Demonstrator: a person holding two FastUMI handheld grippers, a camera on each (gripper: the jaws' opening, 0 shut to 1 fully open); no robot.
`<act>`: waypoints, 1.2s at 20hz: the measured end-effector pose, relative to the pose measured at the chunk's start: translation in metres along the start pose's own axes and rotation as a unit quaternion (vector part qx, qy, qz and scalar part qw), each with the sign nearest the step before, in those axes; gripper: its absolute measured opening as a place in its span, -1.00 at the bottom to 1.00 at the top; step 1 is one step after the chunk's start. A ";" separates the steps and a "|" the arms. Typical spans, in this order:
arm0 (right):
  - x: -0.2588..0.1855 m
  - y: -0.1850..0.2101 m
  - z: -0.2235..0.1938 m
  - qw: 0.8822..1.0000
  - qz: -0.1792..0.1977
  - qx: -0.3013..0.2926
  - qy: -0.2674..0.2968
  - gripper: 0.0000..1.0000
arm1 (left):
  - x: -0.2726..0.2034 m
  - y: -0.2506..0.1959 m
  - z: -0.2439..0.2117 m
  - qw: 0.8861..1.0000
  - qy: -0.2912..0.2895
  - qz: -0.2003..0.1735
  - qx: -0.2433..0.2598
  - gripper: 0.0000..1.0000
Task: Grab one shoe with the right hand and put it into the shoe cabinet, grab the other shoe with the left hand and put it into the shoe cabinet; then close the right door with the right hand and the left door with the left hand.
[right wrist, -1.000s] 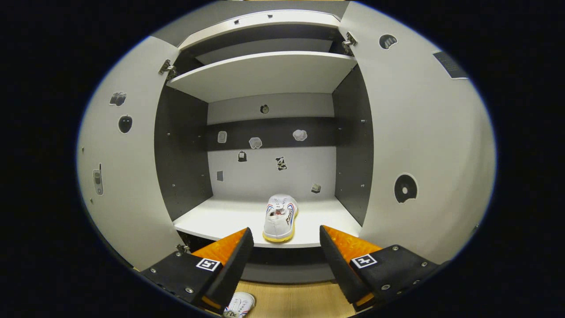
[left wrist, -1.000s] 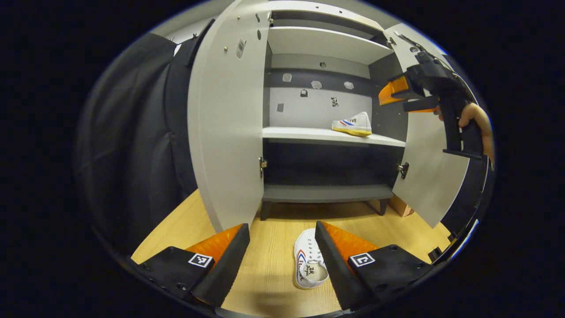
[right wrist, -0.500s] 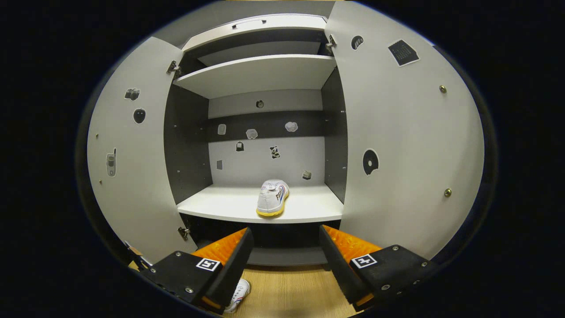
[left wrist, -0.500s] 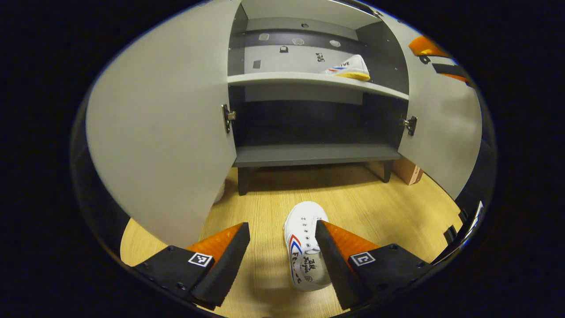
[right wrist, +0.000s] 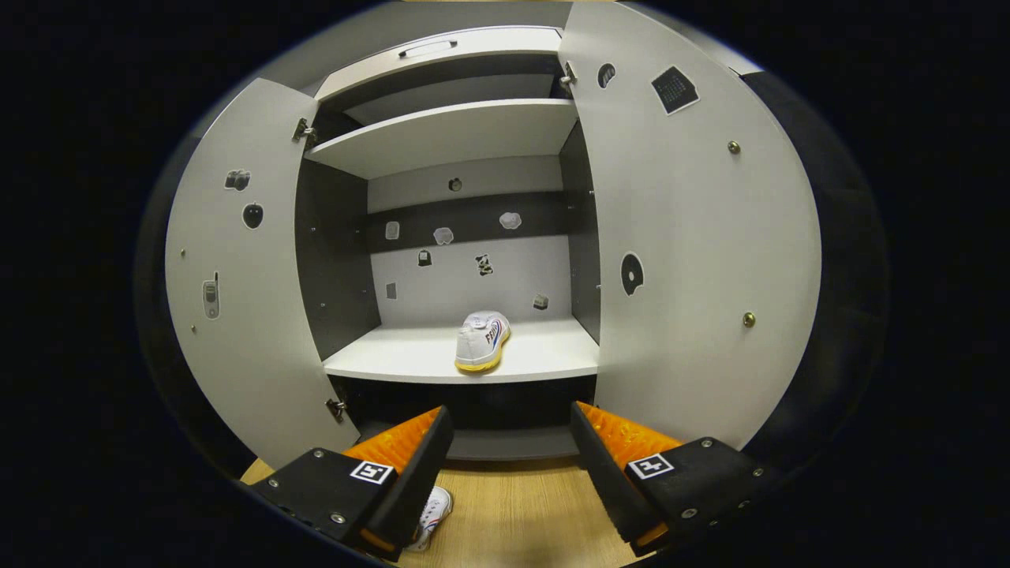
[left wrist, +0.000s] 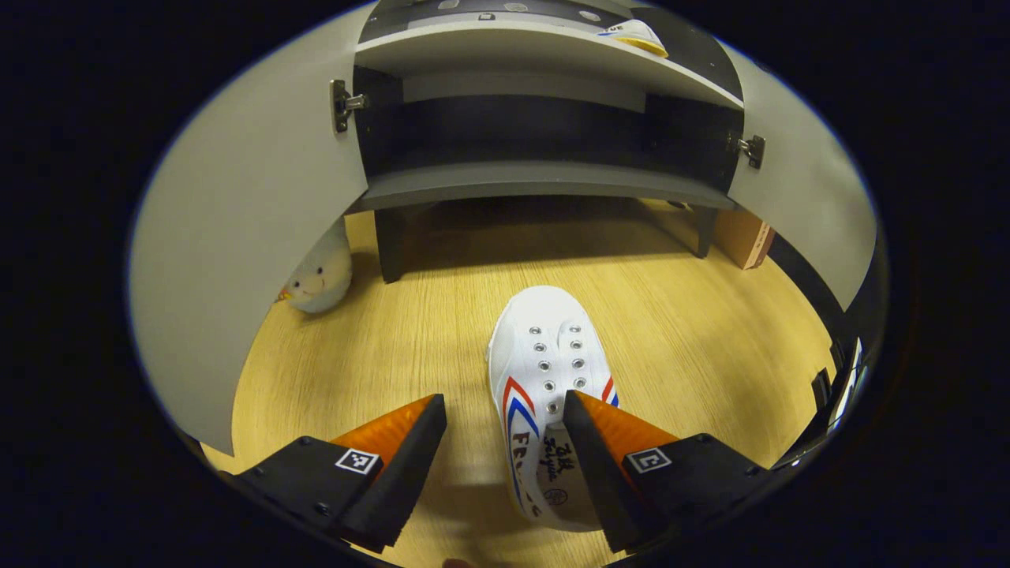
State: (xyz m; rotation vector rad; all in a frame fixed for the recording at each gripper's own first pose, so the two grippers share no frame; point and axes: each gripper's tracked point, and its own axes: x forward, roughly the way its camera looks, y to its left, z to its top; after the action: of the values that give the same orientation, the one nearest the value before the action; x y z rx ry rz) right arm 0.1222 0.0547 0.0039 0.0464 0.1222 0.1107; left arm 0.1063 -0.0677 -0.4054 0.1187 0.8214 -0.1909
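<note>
Left gripper (left wrist: 505, 410), lower centre: spread wide, gripping nothing, above white canvas shoe (left wrist: 546, 371) on wood-grain floor (left wrist: 379, 355). Right gripper (right wrist: 509, 422): likewise wide apart, empty. Second shoe (right wrist: 481, 341), yellow-soled, centre frame on smooth white cabinet shelf (right wrist: 410, 363); flat matte doors (right wrist: 694, 260) ajar.

One shoe (right wrist: 481, 341) is sitting on the middle shelf (right wrist: 410, 363) inside the open cabinet (right wrist: 454, 134), the other shoe (left wrist: 544, 379) is lying on the floor (left wrist: 694, 331) before it — and a plush toy (left wrist: 319, 276) is resting behind the left door (left wrist: 237, 213).
</note>
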 end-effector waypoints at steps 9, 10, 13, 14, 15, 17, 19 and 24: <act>-0.020 -0.004 -0.008 1.000 0.005 -0.016 0.005 0.85 | 0.008 -0.015 -0.012 0.999 0.030 -0.023 -0.028 0.46; -0.023 -0.004 -0.011 1.000 0.012 -0.015 0.011 0.85 | 0.008 -0.016 -0.014 0.999 0.038 -0.017 -0.014 0.15; -0.029 0.004 -0.013 0.999 0.044 -0.002 0.025 0.85 | 0.005 0.000 -0.015 0.998 0.055 0.025 0.034 -0.26; -0.030 0.005 -0.011 0.998 0.052 -0.004 0.025 0.85 | 0.003 0.001 -0.014 0.998 0.057 0.028 0.028 -0.72; -0.031 0.004 -0.009 0.998 0.058 -0.010 0.026 0.85 | 0.002 0.002 -0.017 0.997 0.067 0.029 0.013 -0.75; -0.033 0.004 -0.004 0.997 0.072 -0.024 0.021 0.85 | -0.004 0.003 -0.013 0.996 0.074 0.031 -0.027 -0.87; -0.036 0.004 0.001 0.995 0.090 -0.033 0.018 0.85 | -0.014 0.007 -0.004 0.995 0.080 0.038 -0.040 -0.87; -0.040 0.003 0.011 0.991 0.125 -0.041 0.002 0.85 | -0.053 0.009 0.038 0.996 0.064 0.029 -0.054 -0.87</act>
State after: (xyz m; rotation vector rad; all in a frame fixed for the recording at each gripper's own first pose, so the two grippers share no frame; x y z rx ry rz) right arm 0.0837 0.0528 0.0197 -0.0214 0.1155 0.3655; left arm 0.1001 -0.0588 -0.3406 0.0535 0.9526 -0.0847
